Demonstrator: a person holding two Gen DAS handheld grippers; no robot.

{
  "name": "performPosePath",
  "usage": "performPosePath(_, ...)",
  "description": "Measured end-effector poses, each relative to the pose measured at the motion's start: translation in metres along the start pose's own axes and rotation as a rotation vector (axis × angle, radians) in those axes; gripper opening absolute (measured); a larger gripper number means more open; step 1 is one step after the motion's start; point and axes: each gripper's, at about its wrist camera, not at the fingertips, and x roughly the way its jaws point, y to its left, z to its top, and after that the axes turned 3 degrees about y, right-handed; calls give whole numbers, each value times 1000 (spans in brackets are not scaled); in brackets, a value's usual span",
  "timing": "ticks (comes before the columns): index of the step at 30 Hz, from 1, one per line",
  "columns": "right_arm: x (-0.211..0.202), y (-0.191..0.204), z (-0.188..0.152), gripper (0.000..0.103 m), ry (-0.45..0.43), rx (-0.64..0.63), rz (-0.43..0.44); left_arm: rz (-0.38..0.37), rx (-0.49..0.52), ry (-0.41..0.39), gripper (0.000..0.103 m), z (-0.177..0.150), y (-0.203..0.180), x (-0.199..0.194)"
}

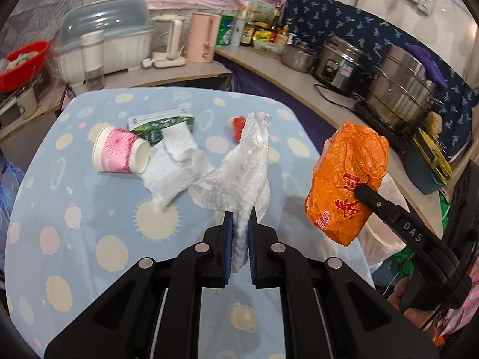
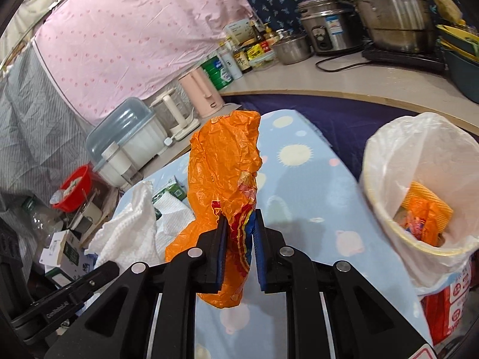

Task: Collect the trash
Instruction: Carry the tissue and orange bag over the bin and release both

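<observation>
My left gripper (image 1: 240, 214) is shut on a crumpled white paper towel (image 1: 239, 167) held above the blue spotted tablecloth (image 1: 89, 209). My right gripper (image 2: 239, 214) is shut on an orange plastic wrapper (image 2: 224, 161), lifted above the table; the wrapper also shows in the left wrist view (image 1: 344, 179). A white-lined trash bin (image 2: 419, 185) with orange scraps inside stands to the right of the table. On the table lie a pink paper cup (image 1: 119, 152) on its side, a second white paper towel (image 1: 173, 164), a green carton (image 1: 161, 125) and a small red item (image 1: 238, 125).
A counter runs behind the table with a dish rack (image 1: 104, 45), kettles (image 1: 203, 37), bottles, a rice cooker (image 1: 338, 62) and a steel pot (image 1: 401, 89). A red bowl (image 1: 24, 62) sits at far left. Boxes (image 2: 66, 251) lie low beside the table's left side.
</observation>
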Motion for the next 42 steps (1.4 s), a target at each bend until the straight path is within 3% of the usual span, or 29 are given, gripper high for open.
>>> performPosePath(9, -52, -59, 5, 16, -75, 83, -34, -37, 135, -8, 9, -6, -81, -4)
performPosePath(23, -116, -168, 30, 16, -187, 199, -193, -115, 303, 8, 9, -5, -205, 26)
performPosePath(31, -115, -200, 40, 16, -187, 207, -248, -127, 353, 39, 9, -2, -250, 57)
performPosePath(42, -94, -221, 43, 16, -145, 232, -263, -108, 383, 77, 9, 2, -276, 91)
